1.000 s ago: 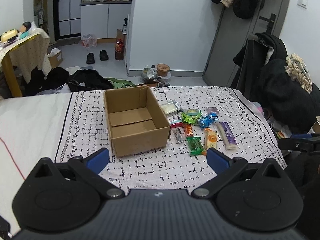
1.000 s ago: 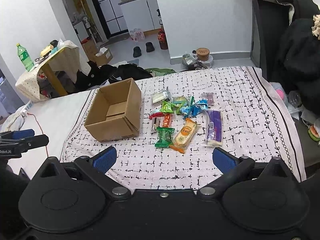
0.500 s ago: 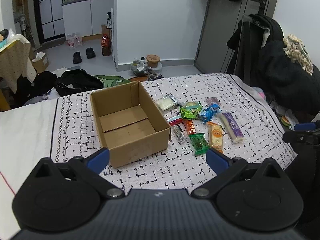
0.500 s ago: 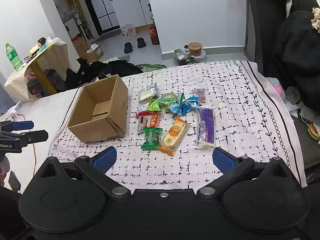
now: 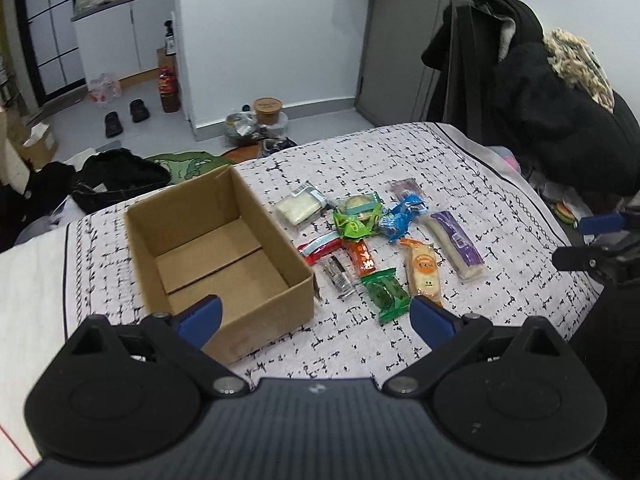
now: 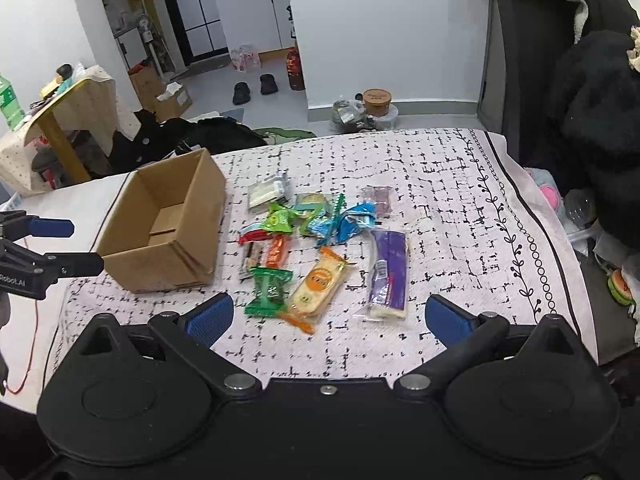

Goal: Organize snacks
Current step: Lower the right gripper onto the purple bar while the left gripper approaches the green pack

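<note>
An open, empty cardboard box (image 5: 216, 256) (image 6: 168, 228) sits on the patterned bedspread (image 5: 460, 168). To its right lie several wrapped snacks: a green packet (image 5: 386, 294) (image 6: 268, 290), an orange-and-cream bar (image 5: 424, 270) (image 6: 318, 284), a purple-and-white bar (image 5: 456, 242) (image 6: 388, 272), a blue wrapper (image 5: 402, 216), a lime packet (image 5: 356, 220), and a white packet (image 5: 300, 208). My left gripper (image 5: 316, 316) hovers open over the box's near corner. My right gripper (image 6: 328, 318) hangs open just short of the green packet and the orange bar. Neither holds anything.
A dark pile of coats (image 5: 552, 112) stands on the right of the bed. Beyond the far edge, bags and clothes (image 5: 120, 176) lie on the floor, with slippers (image 6: 256, 86) and a round tub (image 6: 376, 100). A draped side table (image 6: 60, 120) is at the left.
Both grippers have moved forward and lower toward the bed, so the box and snacks look larger. Both stay open. Nothing on the bed has moved.
</note>
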`<state>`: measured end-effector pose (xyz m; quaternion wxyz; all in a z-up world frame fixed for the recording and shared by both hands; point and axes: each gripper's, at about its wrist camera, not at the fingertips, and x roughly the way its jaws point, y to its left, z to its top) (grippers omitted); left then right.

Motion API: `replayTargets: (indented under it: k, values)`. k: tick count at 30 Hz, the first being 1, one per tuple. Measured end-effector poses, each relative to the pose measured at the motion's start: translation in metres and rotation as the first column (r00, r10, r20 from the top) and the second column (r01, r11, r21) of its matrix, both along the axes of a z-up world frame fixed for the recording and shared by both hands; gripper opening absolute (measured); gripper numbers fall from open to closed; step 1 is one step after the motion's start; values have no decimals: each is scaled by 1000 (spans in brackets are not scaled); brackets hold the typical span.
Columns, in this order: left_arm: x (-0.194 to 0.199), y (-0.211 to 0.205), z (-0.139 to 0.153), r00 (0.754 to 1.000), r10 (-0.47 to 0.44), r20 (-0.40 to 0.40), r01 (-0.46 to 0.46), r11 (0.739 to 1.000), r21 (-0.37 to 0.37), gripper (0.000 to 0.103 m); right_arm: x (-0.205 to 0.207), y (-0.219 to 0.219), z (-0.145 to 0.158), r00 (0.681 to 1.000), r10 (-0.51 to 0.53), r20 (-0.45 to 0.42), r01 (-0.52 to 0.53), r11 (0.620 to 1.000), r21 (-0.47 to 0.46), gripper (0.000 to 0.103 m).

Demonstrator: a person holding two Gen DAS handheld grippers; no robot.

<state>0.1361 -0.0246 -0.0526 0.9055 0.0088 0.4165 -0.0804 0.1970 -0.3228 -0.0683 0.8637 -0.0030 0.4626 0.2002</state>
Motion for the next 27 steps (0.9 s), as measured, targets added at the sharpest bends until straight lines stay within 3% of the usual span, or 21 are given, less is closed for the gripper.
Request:
replayTargets:
  k: [6, 18, 27]
  values:
    - [22, -10, -16, 999, -16, -30, 17, 999, 31, 101, 16, -2, -14, 999, -31, -34, 31, 999, 10, 103]
    - [56, -35, -35, 1000, -11, -18, 11, 1000, -2, 100, 41, 0, -41, 995, -61, -85, 64, 997, 33, 100]
    - [71, -56, -65, 997, -35, -73, 31, 998, -58, 80, 58, 2, -67, 989, -71, -133, 77, 996, 40, 88]
